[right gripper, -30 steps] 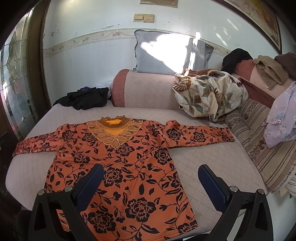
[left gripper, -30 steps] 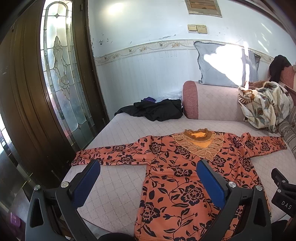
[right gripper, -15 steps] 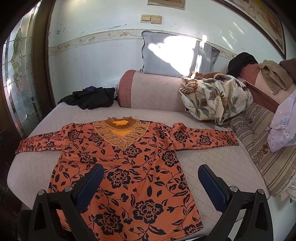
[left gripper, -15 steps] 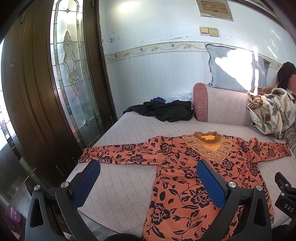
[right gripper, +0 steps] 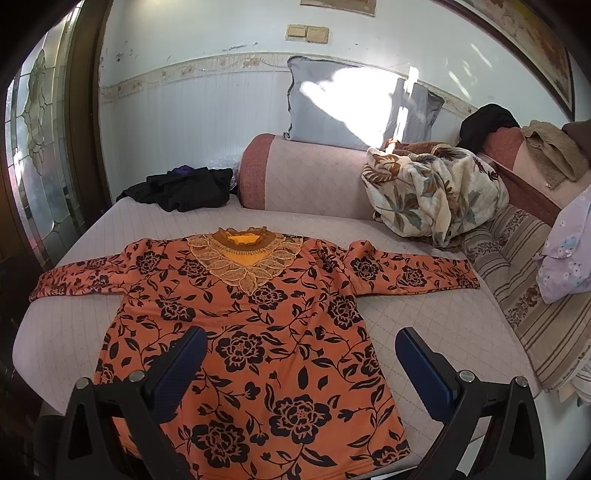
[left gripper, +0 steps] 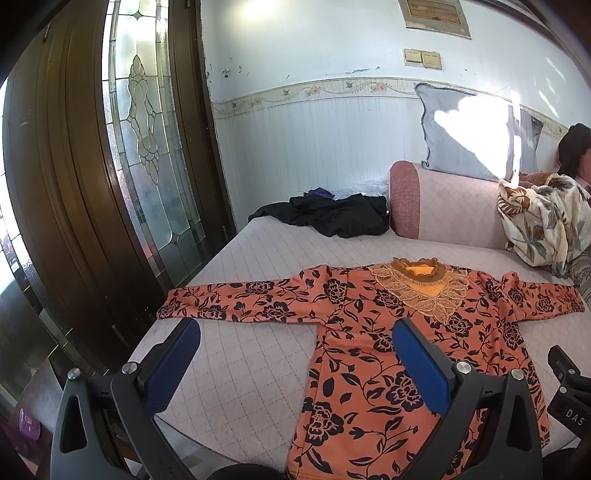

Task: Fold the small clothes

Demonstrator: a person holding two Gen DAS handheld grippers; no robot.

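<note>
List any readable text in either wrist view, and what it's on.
"DAS": white letters on the black gripper part at the right edge of the left wrist view; it may be cut off.
Framed plaque on the wall: too blurred to read.
Orange floral shirt, pillow, switch plates: no text.

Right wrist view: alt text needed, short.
An orange long-sleeved top with black flowers lies flat, sleeves spread, on a pale quilted bed. The open right gripper hovers over its hem, holding nothing. A black clothes pile and floral blanket lie behind.
</note>
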